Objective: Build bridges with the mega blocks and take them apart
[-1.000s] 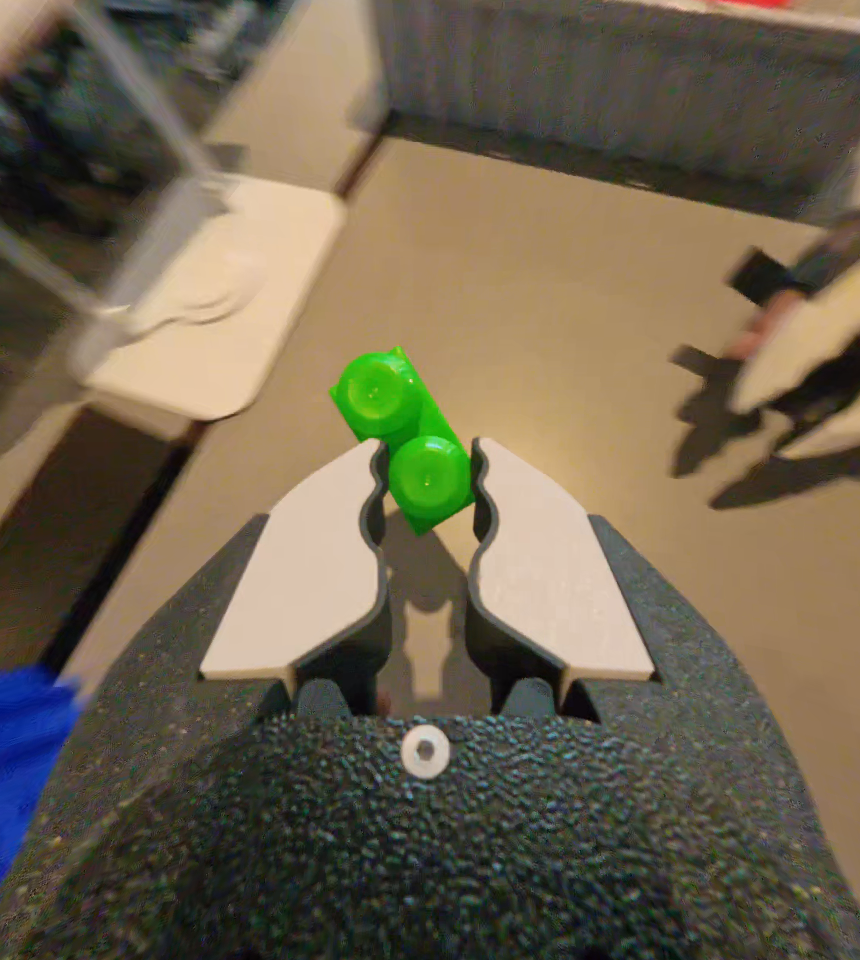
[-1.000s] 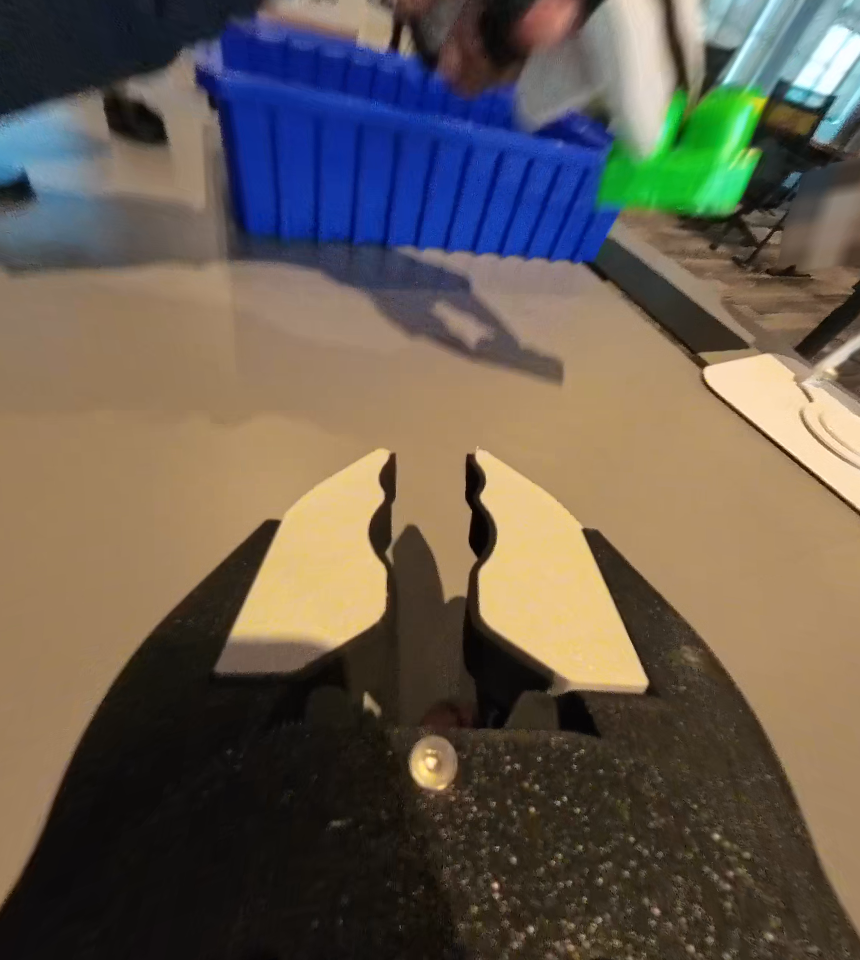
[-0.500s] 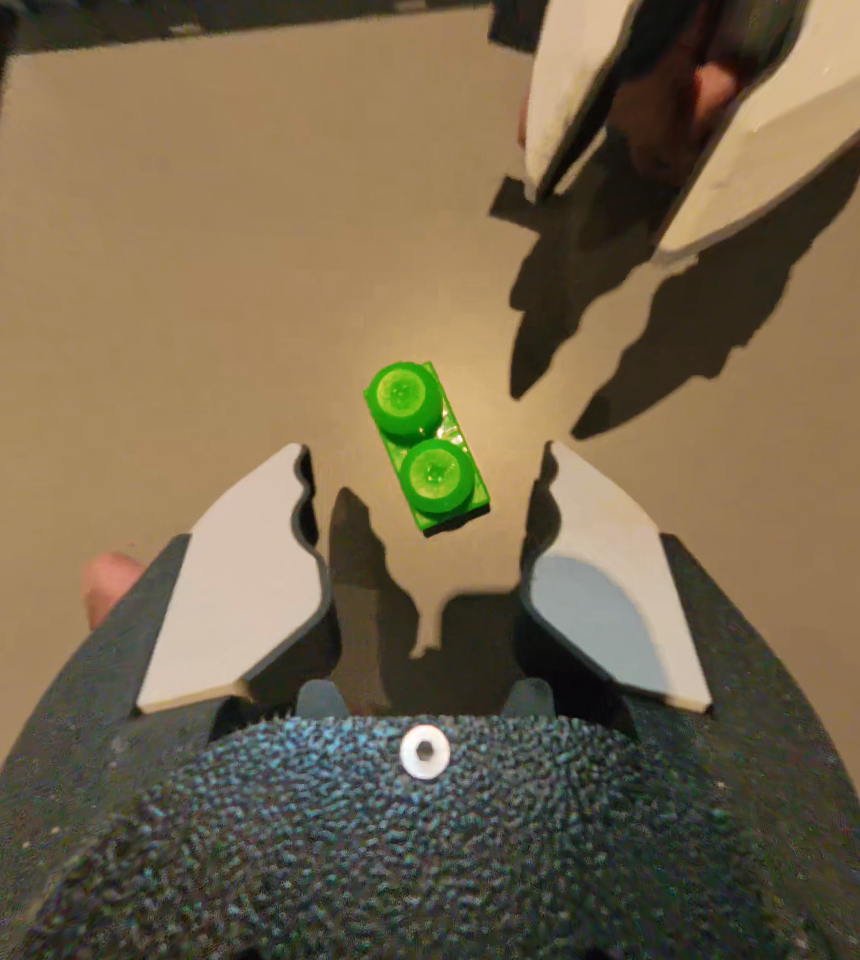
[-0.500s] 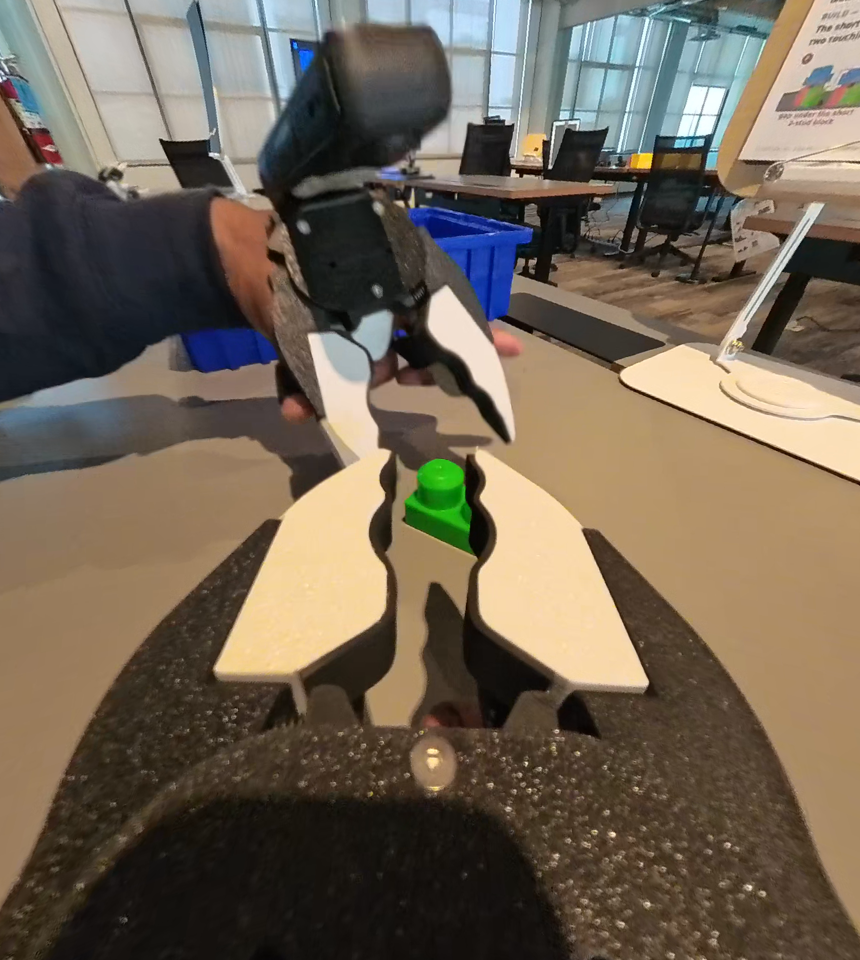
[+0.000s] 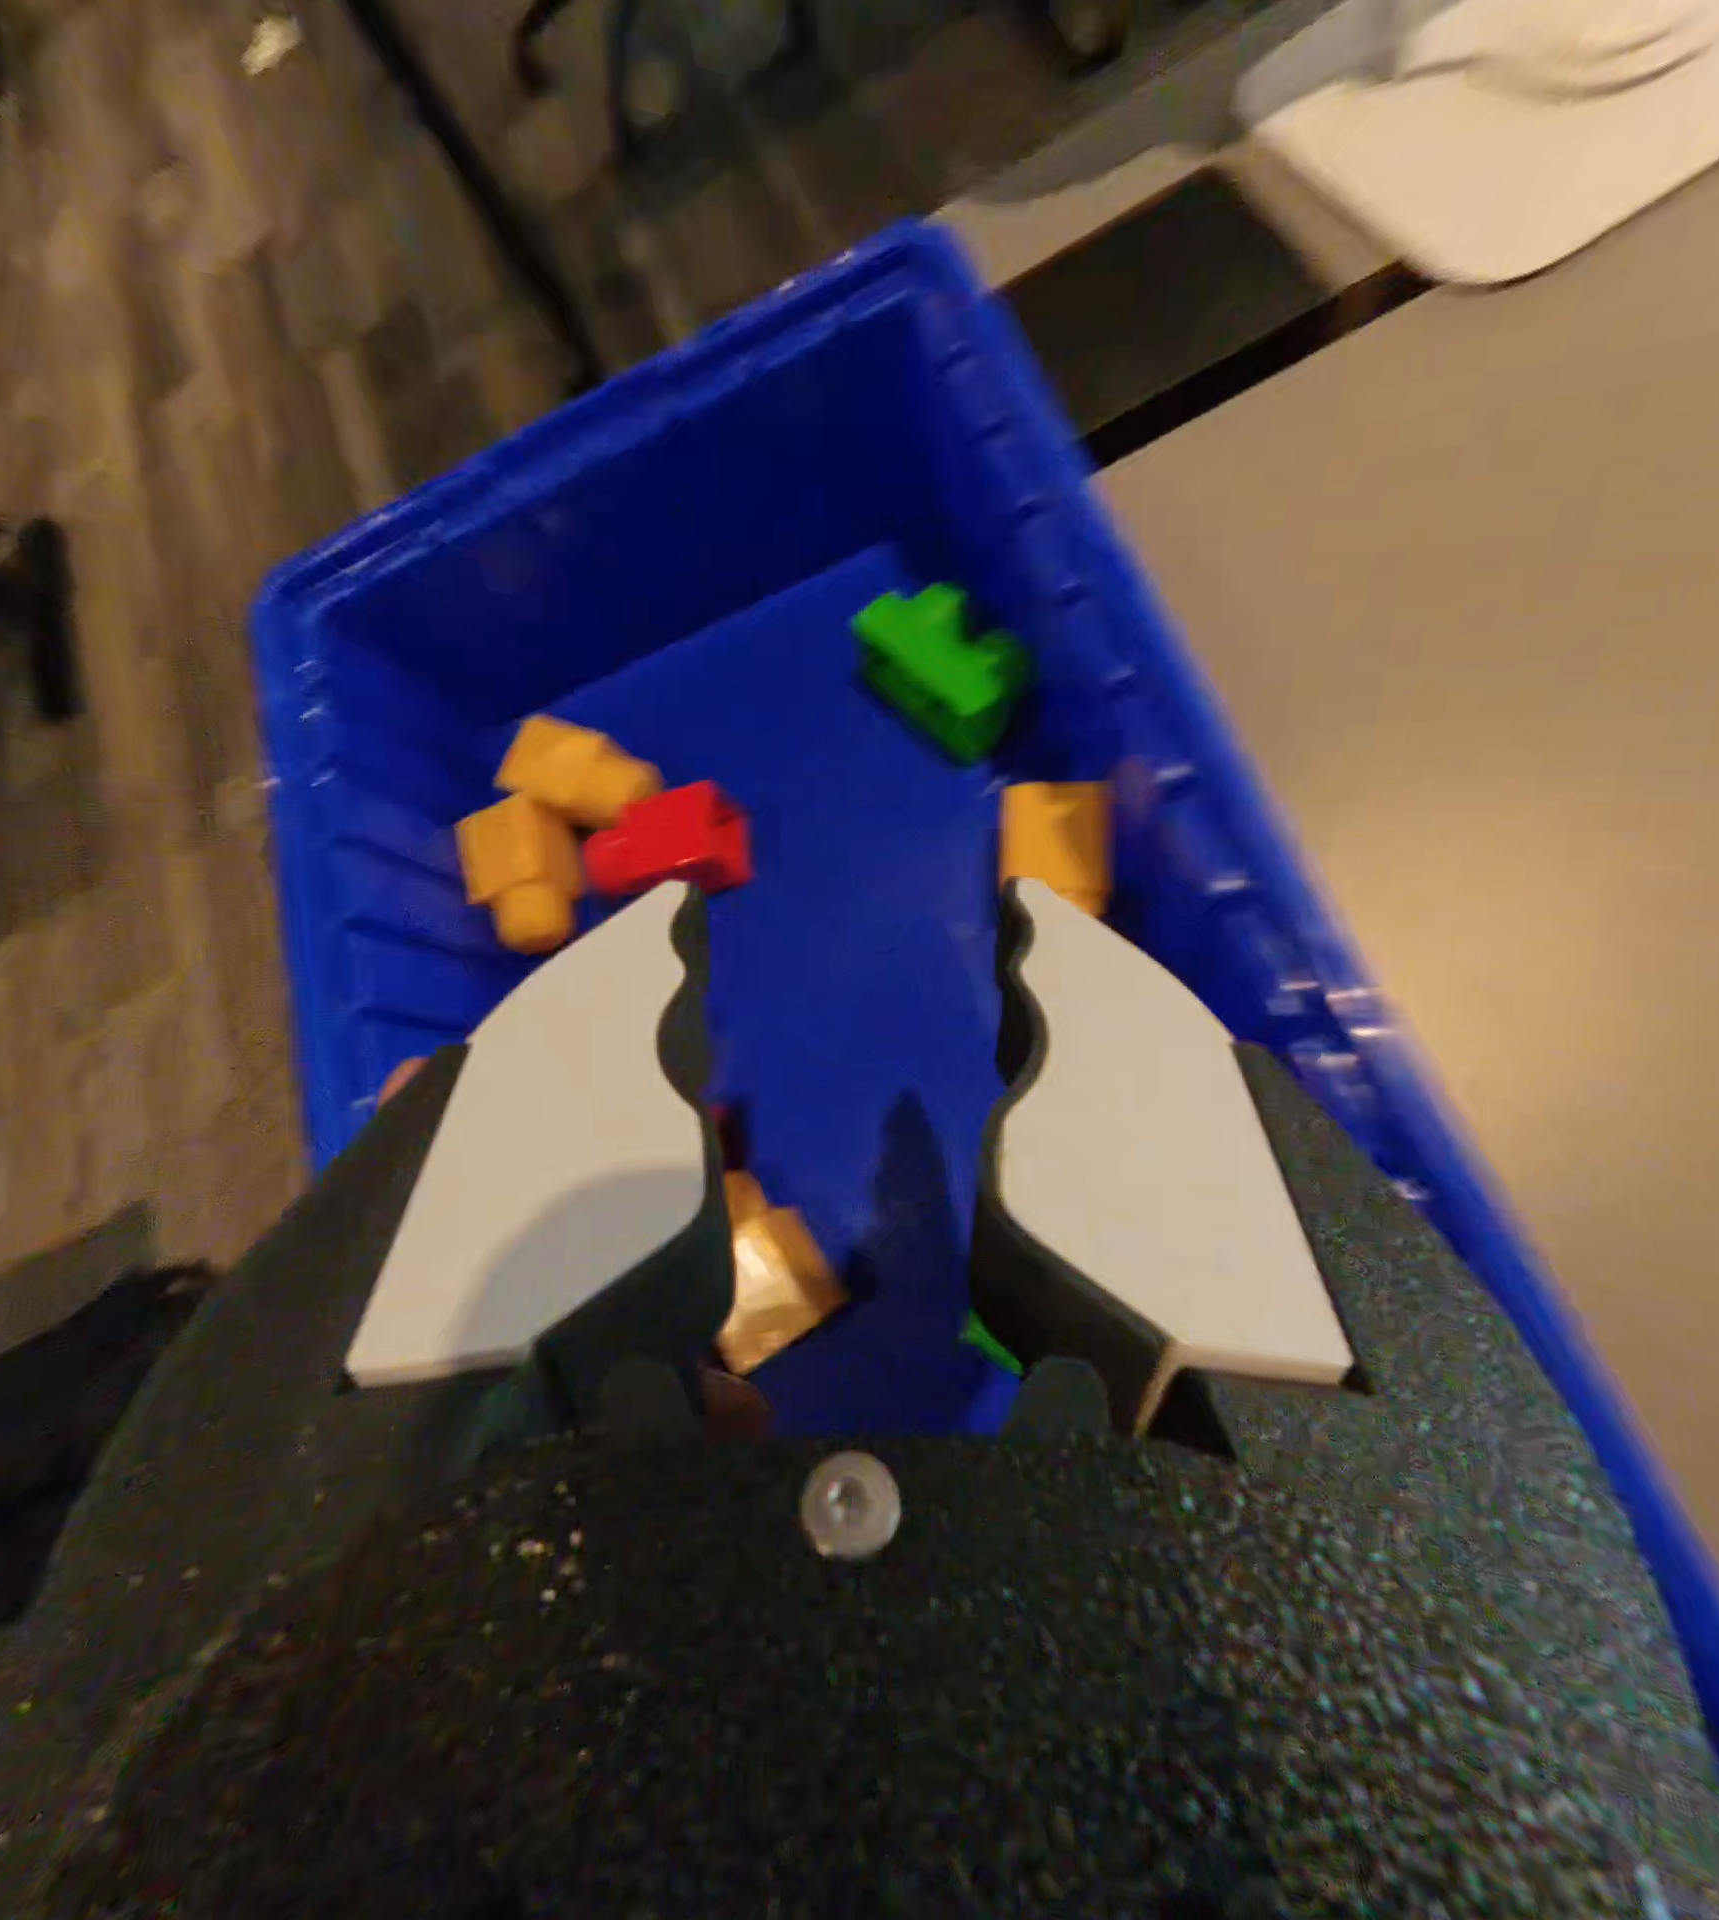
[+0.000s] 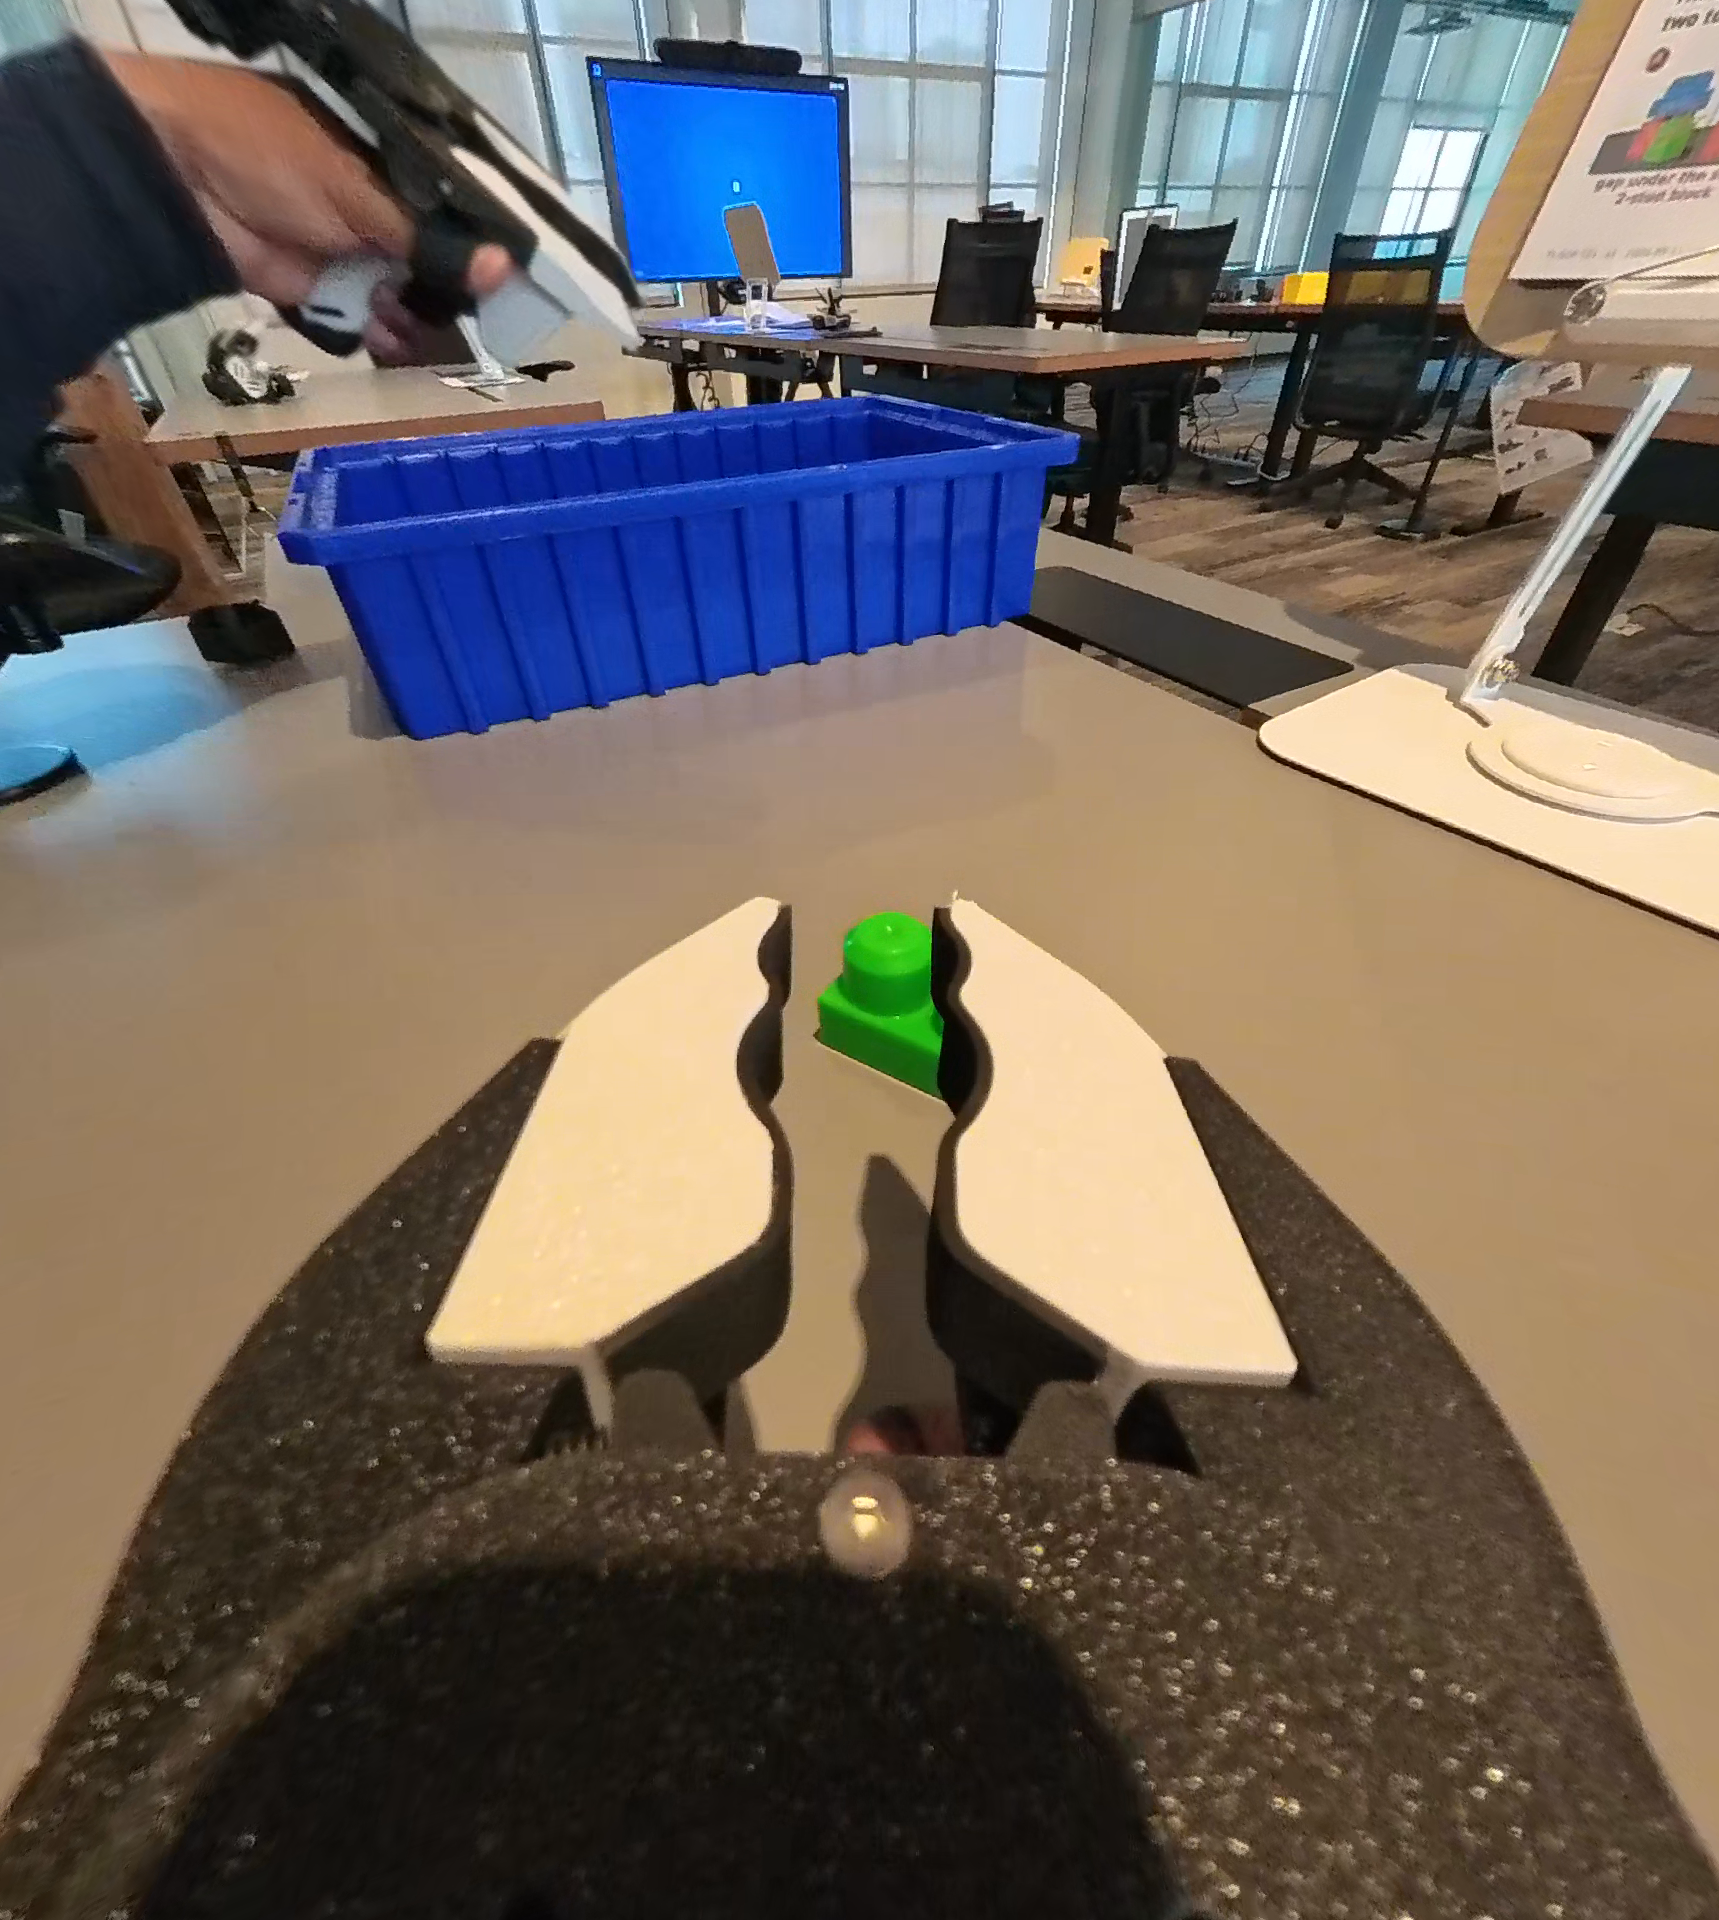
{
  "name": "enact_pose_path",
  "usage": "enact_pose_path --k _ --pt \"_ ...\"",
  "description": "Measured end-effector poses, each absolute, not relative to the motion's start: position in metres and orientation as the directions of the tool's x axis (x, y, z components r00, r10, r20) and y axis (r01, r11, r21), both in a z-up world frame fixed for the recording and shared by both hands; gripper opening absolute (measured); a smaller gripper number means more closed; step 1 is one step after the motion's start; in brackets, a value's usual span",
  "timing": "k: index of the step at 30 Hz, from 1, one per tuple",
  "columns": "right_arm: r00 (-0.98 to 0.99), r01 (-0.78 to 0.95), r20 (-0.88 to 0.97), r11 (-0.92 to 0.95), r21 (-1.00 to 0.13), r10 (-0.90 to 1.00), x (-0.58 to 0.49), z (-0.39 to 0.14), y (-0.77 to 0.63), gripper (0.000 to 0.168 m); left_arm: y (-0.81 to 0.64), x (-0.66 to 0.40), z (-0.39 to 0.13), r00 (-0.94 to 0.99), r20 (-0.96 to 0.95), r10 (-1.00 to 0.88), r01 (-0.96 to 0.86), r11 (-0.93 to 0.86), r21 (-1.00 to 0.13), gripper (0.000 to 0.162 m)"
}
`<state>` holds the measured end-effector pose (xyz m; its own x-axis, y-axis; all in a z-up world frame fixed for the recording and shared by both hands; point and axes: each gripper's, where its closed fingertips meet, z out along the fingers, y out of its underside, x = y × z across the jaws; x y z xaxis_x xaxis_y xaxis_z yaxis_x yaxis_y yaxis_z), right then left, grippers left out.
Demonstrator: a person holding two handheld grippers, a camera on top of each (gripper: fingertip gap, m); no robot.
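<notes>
A green plastic two-stud mega block (image 6: 881,1003) sits upright on the grey worktop (image 6: 315,987), the first piece laid out for a bridge. The right gripper (image 6: 860,925), low over the worktop, has its jaws parted only narrowly, holding nothing. The block lies just beyond the tips, partly behind the right-hand one, and whether it touches that tip cannot be told.

The left gripper (image 5: 850,904) hangs above the blue ribbed plastic bin (image 5: 1021,343) at the far side of the worktop, jaws spread wide and empty. In the bin lie loose blocks: another green block (image 5: 943,665) toward the far end, a red block (image 5: 673,836), two orange blocks (image 5: 543,821) in a heap beside it, and another orange block (image 5: 1057,842) against the bin wall.

By these signs the work is at its gathering stage: one block out, the bridge not yet begun. The next move would seem to call for the left jaws to descend on a block in the bin, square to its sides, and close; the red block, near the left tip, looks the readiest.

The left wrist view is smeared by motion, so stud counts in the bin cannot be made out. An orange block (image 5: 767,1283) and a sliver of green (image 5: 990,1345) are largely hidden behind the jaws. Only one stud of the block on the worktop is visible from the right wrist view. A white stand (image 6: 1520,769) at the right carries a card cut off by the frame.
</notes>
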<state>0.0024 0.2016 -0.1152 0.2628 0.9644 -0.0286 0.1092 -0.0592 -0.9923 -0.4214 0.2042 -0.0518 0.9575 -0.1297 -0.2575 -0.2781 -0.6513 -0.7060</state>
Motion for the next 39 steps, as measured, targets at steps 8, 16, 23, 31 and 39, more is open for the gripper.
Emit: enact_pose_path --k 8,16,23,31,39 --pt "0.263 0.112 -0.015 -0.046 -0.993 0.965 0.002 -0.115 0.201 0.026 0.249 -0.483 -0.118 0.752 -0.618 -0.232 -0.553 -0.732 -0.398 0.056" --pt "0.235 0.1 -0.045 -0.071 -0.992 0.971 0.002 -0.114 0.2 0.025 0.287 -0.509 -0.163 0.752 -0.626 -0.208 -0.498 -0.801 -0.332 0.049" --pt "0.214 0.085 -0.088 -0.108 -0.991 0.973 0.003 -0.113 0.201 0.025 0.287 -0.531 -0.18 0.711 -0.679 -0.186 -0.468 -0.845 -0.258 0.021" --pt "0.222 0.065 -0.095 -0.112 -0.992 0.97 0.005 -0.111 0.203 0.025 0.289 -0.461 -0.096 0.852 -0.521 -0.05 -0.431 -0.633 -0.643 0.004" --pt "0.197 -0.064 0.006 0.019 -0.998 0.98 0.011 -0.083 0.19 0.027 0.226 -0.154 0.013 0.802 0.016 -0.598 0.032 0.015 -0.999 0.004"
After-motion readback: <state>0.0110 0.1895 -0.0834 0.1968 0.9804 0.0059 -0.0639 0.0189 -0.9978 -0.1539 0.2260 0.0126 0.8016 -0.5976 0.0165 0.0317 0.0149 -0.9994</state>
